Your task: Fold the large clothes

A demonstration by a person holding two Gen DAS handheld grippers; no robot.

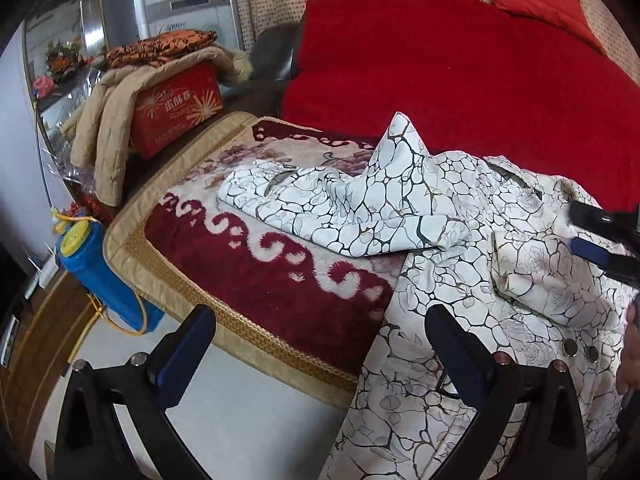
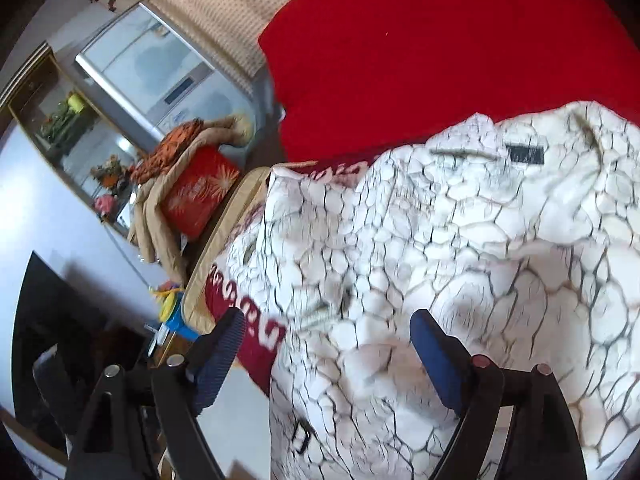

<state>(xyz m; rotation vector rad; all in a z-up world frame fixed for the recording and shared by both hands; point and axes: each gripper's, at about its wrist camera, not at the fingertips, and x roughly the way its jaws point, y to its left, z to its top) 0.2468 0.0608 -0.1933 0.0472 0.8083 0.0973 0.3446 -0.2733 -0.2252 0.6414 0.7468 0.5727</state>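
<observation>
While a white jacket with a cracked-stone print (image 1: 460,240) lies spread across a maroon-and-cream patterned blanket (image 1: 256,264) — a flat surface apparently chosen for folding — both tools hang above it empty. The left gripper (image 1: 320,344) has its jaws wide apart over the jacket's near hem; the right gripper (image 2: 328,340), likewise apart, grips nothing. One sleeve already lies across the body, suggesting the fold is partly done. A red sofa (image 1: 460,72) stands behind — well clear.

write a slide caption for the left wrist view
Open left hand-held gripper hovers over a white crackle-print jacket draped on a maroon patterned blanket, its sleeve folded across.
</observation>
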